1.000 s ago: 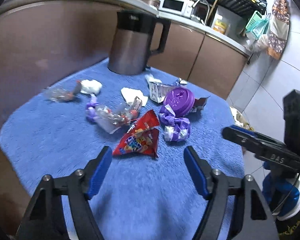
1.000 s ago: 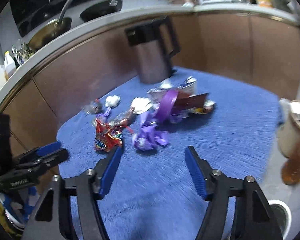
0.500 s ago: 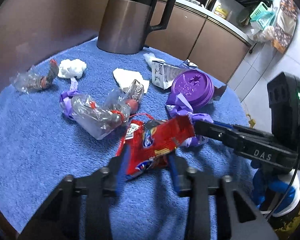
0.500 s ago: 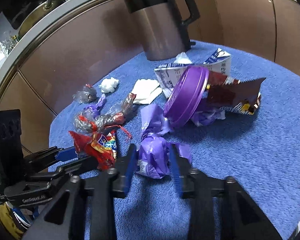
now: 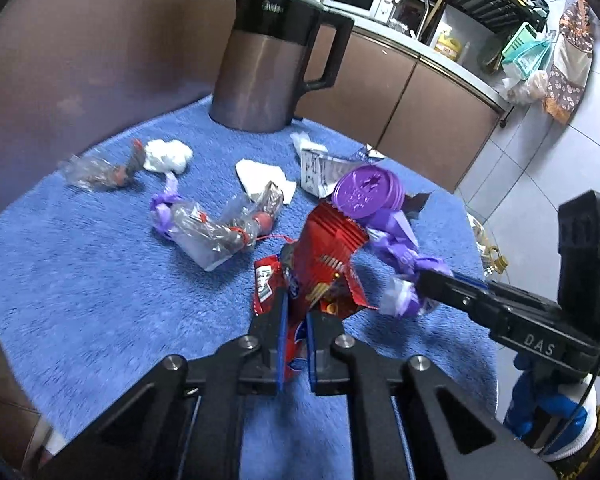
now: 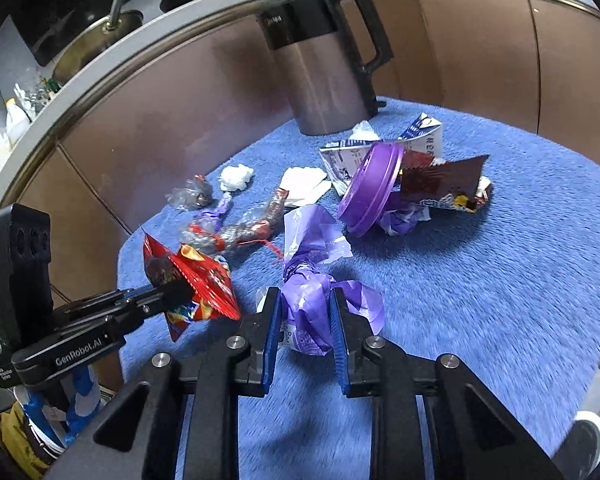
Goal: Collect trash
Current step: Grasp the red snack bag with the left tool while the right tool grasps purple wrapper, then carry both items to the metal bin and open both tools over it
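My left gripper (image 5: 296, 320) is shut on a red snack wrapper (image 5: 324, 256) and holds it above the blue towel (image 5: 80, 280). It also shows in the right wrist view (image 6: 172, 292), with the red wrapper (image 6: 198, 280) in it. My right gripper (image 6: 304, 312) is shut on a crumpled purple plastic bag (image 6: 308, 292), which also shows in the left wrist view (image 5: 404, 276). More trash lies behind: a purple lid (image 6: 370, 188), a milk carton (image 6: 380, 148), a brown wrapper (image 6: 440, 180), clear plastic wrappers (image 5: 216, 232), white tissues (image 5: 168, 154).
A steel kettle (image 5: 268, 64) with a black handle stands at the back of the towel. Brown cabinet fronts (image 6: 180, 120) curve behind it. A bin with trash (image 5: 484, 240) sits on the floor to the right of the table.
Both grippers have closed tighter on their trash and lifted it. The red wrapper and the purple bag now hang above the towel. The views have pulled back a little.
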